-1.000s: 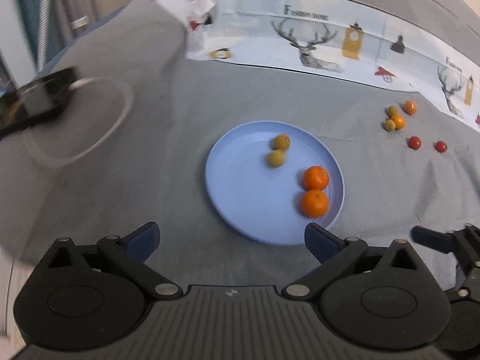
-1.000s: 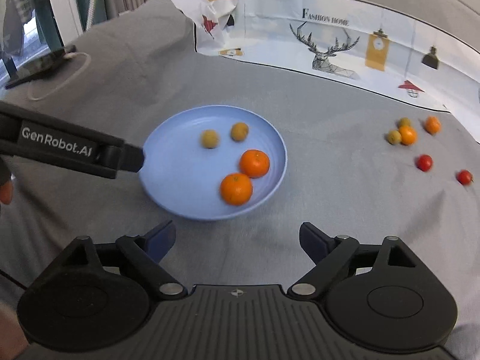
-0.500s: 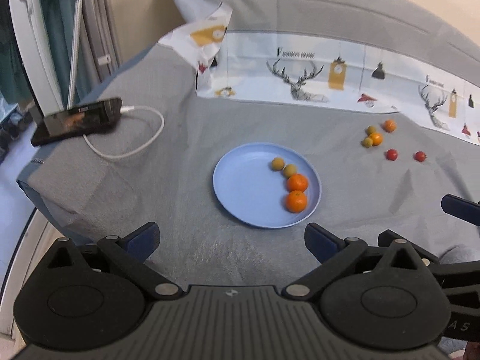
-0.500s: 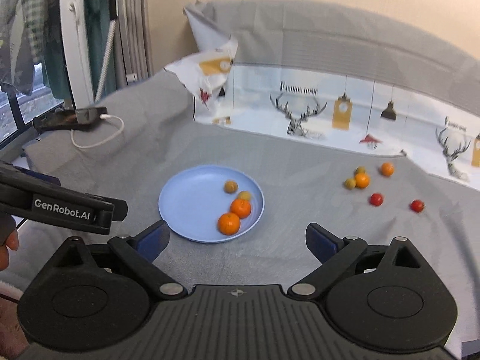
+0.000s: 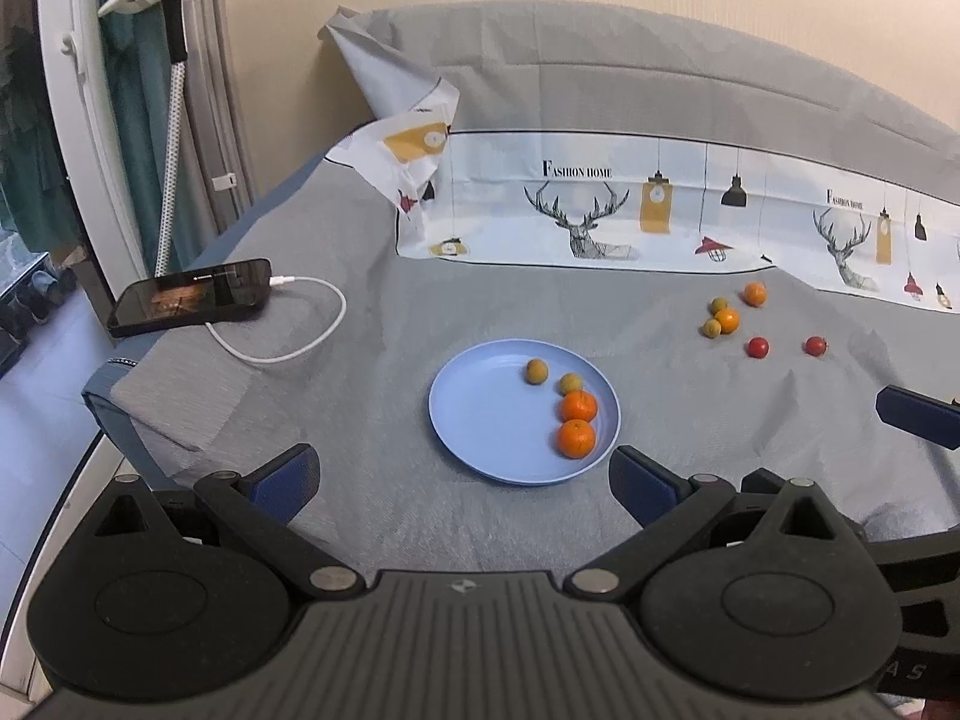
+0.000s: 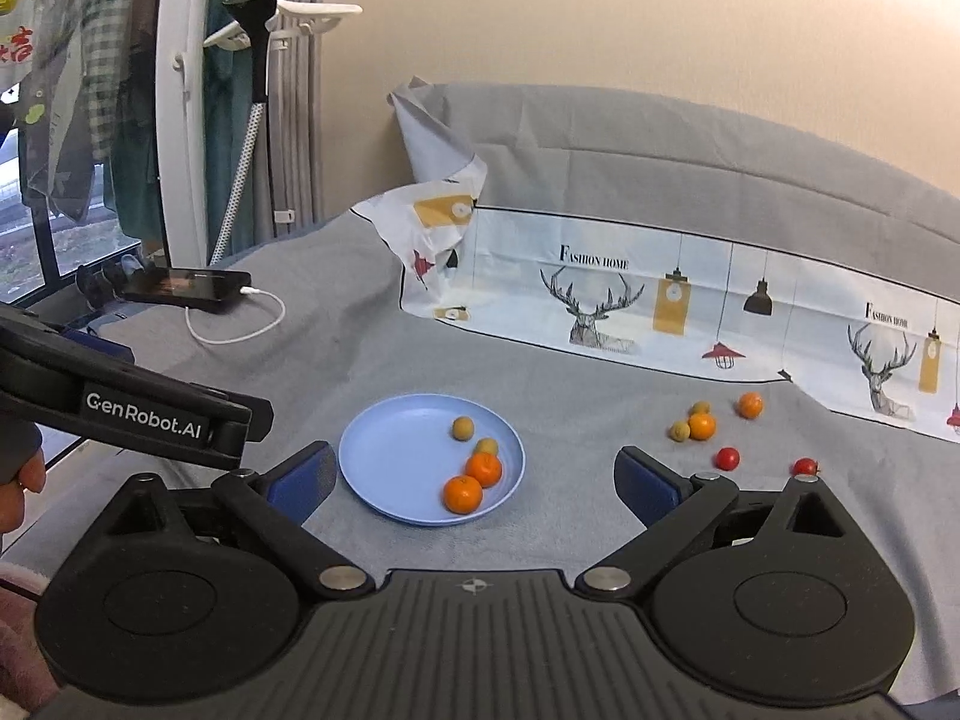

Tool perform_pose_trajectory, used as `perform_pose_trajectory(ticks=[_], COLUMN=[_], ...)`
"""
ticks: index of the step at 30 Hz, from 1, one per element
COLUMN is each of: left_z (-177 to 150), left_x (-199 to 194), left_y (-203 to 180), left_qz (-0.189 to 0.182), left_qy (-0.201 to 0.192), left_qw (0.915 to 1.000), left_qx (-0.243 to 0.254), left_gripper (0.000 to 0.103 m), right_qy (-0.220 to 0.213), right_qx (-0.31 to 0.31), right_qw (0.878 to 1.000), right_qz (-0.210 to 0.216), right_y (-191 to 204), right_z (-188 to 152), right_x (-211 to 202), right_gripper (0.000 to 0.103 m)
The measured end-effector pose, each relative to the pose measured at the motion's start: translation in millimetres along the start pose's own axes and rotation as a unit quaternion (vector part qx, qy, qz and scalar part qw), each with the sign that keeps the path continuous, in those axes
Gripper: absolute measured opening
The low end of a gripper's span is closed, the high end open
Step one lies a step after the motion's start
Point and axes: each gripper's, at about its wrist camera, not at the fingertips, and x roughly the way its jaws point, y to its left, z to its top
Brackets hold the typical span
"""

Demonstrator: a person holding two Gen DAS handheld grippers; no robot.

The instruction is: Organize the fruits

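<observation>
A light-blue plate [image 5: 480,414] [image 6: 396,456] lies on the grey cover. It holds two oranges [image 5: 576,438] [image 6: 462,493] and two small yellow-brown fruits [image 5: 537,371] [image 6: 462,427]. Farther right on the cover lie two more oranges [image 5: 727,320] [image 6: 701,426], two small yellow-brown fruits [image 5: 711,327] and two red tomatoes [image 5: 757,347] [image 6: 727,458]. My left gripper [image 5: 462,480] hangs open and empty, well short of the plate. My right gripper [image 6: 474,477] also stands open, nothing between its fingers. Each gripper shows at the edge of the other's view.
A phone [image 5: 192,297] on a white charging cable [image 5: 288,348] lies at the cover's left corner. A deer-print cloth [image 5: 600,222] runs along the back. The cover drops off at the left edge. A person's hand [image 6: 18,480] holds the left gripper.
Both grippers have drawn back and up from the plate, so plate and fruit look smaller and farther. The right jaws stand a little wider. The fruit has stayed where it was.
</observation>
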Motion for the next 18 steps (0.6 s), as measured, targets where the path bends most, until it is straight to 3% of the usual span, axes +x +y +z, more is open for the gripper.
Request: perform_pose_trajectory(ticks=[18], left_z=[0.9], left_x=[-1.3], left_y=[3.1], left_qz=[-0.005], left_qy=[-0.010], left_qw=[0.9999], left_qx=[-0.004], left_gripper=[0.103], right_qy=[0.000], right_qx=[-0.019], right_qw=[1.000], right_qz=[0.000], right_y=[6.9], right_z=[1.9], right_x=[-1.9], right_gripper=[0.099])
